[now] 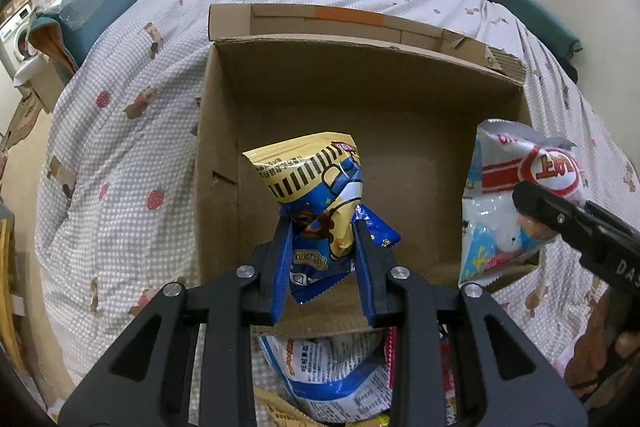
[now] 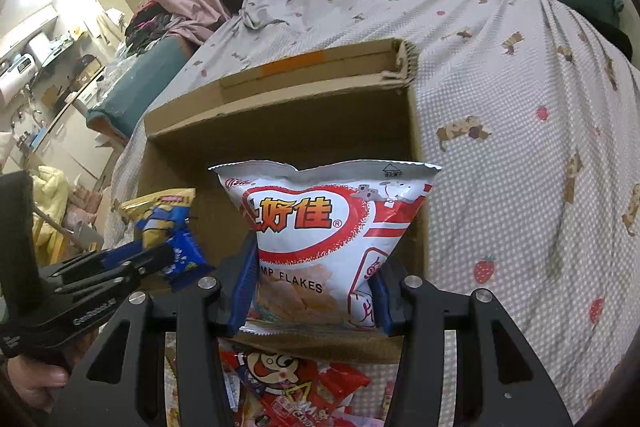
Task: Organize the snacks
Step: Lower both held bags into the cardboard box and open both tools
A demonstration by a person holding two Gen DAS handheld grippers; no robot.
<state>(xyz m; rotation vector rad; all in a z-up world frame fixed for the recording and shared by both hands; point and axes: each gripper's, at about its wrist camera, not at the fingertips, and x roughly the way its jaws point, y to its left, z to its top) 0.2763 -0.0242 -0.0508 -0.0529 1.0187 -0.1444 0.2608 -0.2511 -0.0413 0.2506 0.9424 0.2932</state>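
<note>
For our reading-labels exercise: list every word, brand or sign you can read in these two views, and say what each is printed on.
"好佳": red brand oval on the white and red crisp bag clamped in the right gripper.
"FLAKES": same bag, lower front.
"DAS": black body of the right gripper, seen from the left wrist.
Yellow and blue snack packet in the left gripper: print too small to read.

red snack packets [image 2: 296, 387] cut off at bottom edge, box [image 1: 360, 99] floor partly hidden by bags

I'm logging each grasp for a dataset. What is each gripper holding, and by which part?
The left gripper pinches a blue-and-yellow snack bag around its crumpled middle. The right gripper clamps a white-and-red shrimp flakes bag across its lower half.
</note>
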